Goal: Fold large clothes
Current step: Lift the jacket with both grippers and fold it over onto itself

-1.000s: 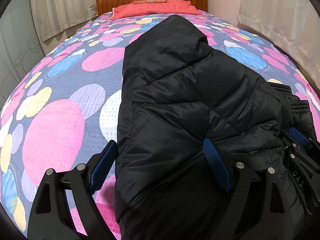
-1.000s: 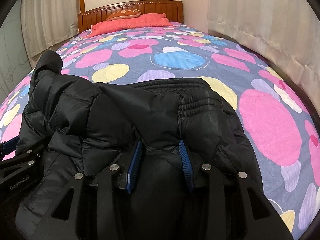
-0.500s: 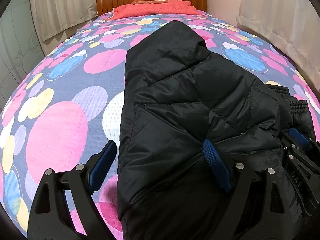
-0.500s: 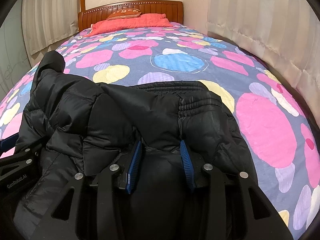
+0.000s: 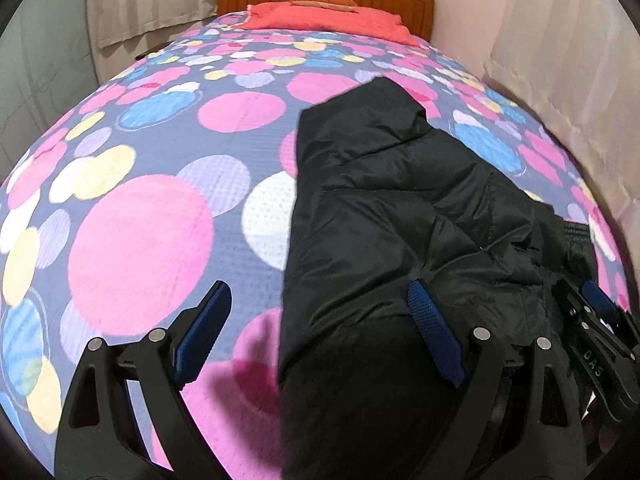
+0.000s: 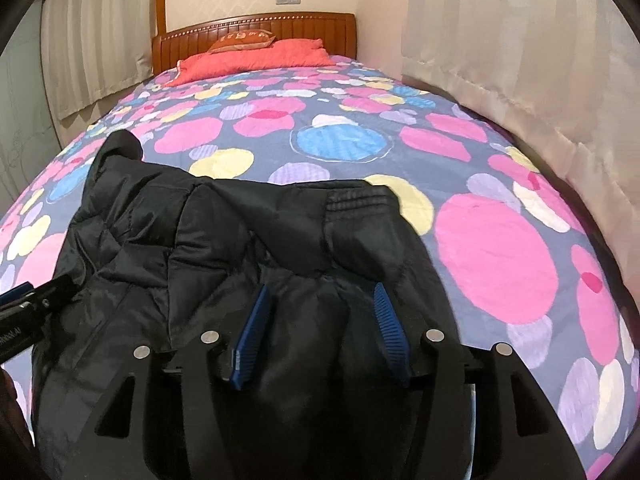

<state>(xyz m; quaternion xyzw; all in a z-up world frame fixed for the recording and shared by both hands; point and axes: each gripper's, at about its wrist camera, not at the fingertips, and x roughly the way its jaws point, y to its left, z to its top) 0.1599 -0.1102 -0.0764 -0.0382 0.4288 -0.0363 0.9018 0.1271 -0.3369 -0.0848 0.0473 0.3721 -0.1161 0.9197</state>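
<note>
Black puffer jacket (image 5: pixel 400 216) lies bunched on the near part of the bed (image 5: pixel 168 168), right of centre in the left wrist view, left of centre in the right wrist view. Hood end points toward the headboard (image 6: pixel 256 26); ribbed cuff (image 6: pixel 356 200) sits on its far edge.

Open room: bare spotted bedspread to the jacket's left, to its right, and all the way up to the red pillow (image 6: pixel 256 58). Curtains (image 6: pixel 500 40) run close along the bed's right edge; another curtain and a pale wall panel along the left.

Left tongs (image 5: pixel 320 332): wide apart. Left finger over bare bedspread, right finger on top of the jacket, so the jacket's left edge runs between them. No pinch.

Right tongs (image 6: pixel 320 332): jaws opening, a ridge of jacket fabric bulging up between the blue pads (image 6: pixel 252 332). Pads look clear of the fabric, though that's hard to tell for certain.

Both tongs sit side by side at the jacket's near end; each shows in the other's view.
</note>
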